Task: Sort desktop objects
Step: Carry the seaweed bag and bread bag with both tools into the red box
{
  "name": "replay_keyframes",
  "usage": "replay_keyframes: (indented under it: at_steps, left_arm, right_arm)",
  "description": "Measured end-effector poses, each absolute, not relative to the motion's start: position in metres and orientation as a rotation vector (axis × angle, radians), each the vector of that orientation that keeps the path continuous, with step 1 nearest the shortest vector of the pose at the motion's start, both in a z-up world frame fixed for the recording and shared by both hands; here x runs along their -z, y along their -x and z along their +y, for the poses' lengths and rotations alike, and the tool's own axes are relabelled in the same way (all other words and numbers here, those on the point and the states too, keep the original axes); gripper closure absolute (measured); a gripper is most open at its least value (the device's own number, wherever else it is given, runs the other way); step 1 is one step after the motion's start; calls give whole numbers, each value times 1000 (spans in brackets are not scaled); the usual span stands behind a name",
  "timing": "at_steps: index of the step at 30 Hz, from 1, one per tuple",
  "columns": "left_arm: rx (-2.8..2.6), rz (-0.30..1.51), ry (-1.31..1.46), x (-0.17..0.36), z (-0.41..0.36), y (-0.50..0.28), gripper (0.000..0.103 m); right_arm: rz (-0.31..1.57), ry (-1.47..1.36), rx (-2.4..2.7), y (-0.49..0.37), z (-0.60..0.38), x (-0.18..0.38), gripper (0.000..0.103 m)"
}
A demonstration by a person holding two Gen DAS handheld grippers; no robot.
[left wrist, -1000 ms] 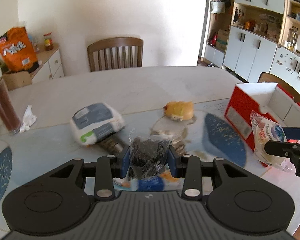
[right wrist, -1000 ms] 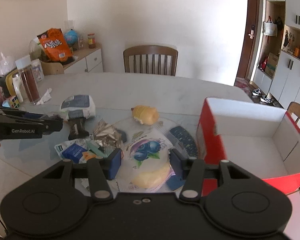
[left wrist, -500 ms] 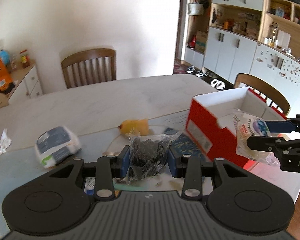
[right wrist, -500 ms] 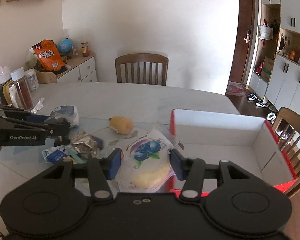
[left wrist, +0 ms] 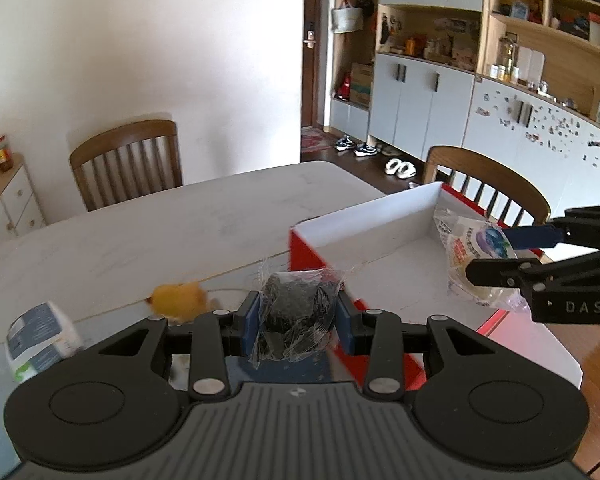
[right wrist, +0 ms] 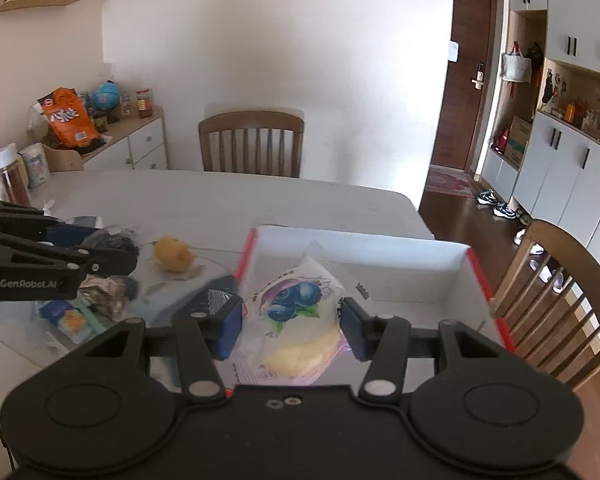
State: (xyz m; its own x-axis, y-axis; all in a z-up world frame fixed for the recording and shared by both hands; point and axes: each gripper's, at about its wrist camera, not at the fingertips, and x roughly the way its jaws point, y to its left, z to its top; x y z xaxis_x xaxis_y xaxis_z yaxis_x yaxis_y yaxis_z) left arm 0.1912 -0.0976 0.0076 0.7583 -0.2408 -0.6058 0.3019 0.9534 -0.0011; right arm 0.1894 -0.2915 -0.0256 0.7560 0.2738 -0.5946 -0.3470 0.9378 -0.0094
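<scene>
My left gripper [left wrist: 296, 316] is shut on a clear bag of dark dried pieces [left wrist: 296, 300], held just left of the near corner of the red box with a white inside [left wrist: 364, 216]. In the right wrist view the left gripper [right wrist: 112, 250] hangs over the table, left of the box [right wrist: 360, 240]. My right gripper [right wrist: 292, 320] is shut on a white blueberry bread packet [right wrist: 296, 300] and holds it above the box's inside. The left wrist view shows that packet [left wrist: 466, 248] in the right gripper [left wrist: 496, 254] over the box.
A yellow bun [right wrist: 174, 254] lies on the table left of the box. Loose wrappers and packets [right wrist: 96, 300] lie further left, and a white and blue pack [left wrist: 40, 338] sits beside them. Wooden chairs [right wrist: 252, 144] [right wrist: 556, 300] stand at the far side and right end.
Both grippers have moved right with their packets, from over the pile towards the red box. The right one now hangs over the box's inside; the left one has reached its near corner.
</scene>
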Motion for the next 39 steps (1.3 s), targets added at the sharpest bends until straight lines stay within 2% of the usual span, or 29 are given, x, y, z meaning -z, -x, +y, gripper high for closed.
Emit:
replay_keyframes:
  at_steps: [13,26,39]
  left_arm:
    - [390,675,-158,10,-173,-211,66]
    - [426,700,-262,31,-216,-236,65]
    - [418,809,-338,59,-257,-272,65]
  right_arm:
    - [667,166,-357,-216,-339,38,50]
    - [732,156,-371,-250,-368,58,50]
    - [860,85,-378,-307,-386,78,50]
